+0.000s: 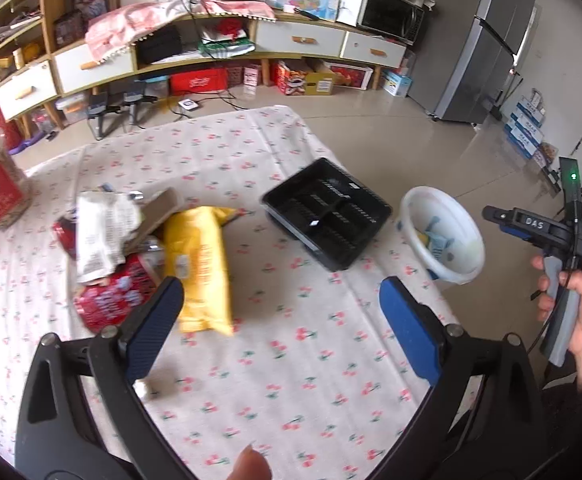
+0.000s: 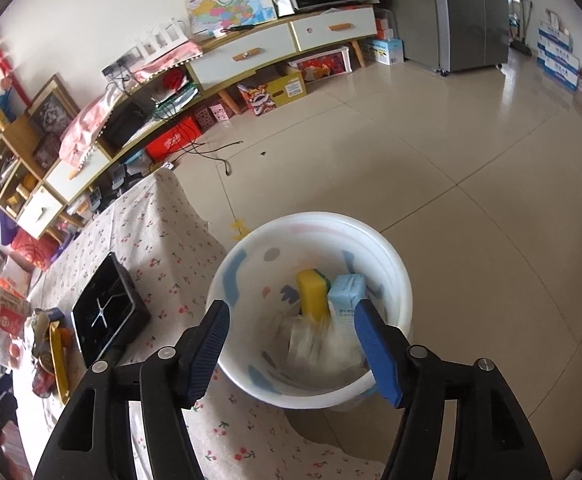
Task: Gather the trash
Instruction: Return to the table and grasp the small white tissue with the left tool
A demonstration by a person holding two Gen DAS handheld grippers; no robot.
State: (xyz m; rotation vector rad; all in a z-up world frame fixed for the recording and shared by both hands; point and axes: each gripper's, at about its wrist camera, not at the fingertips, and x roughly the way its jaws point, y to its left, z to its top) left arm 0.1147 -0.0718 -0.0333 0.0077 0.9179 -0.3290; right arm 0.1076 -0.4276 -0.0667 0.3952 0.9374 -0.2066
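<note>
Below my wide-open left gripper (image 1: 281, 312), I'm eyeing the light, crinkly yellow packet (image 1: 199, 268), mid-body; right gripper (image 2: 291, 344) is gaping empty over the bin (image 2: 391, 256).

Black gripper frames, blue fingers (image 1: 409, 330), silver screws.

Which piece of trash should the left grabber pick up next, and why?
Probably the yellow packet: the left gripper is open and empty just beside it, and it lies nearest of the wrapper pile. The white bin waits at the table's edge.
</note>
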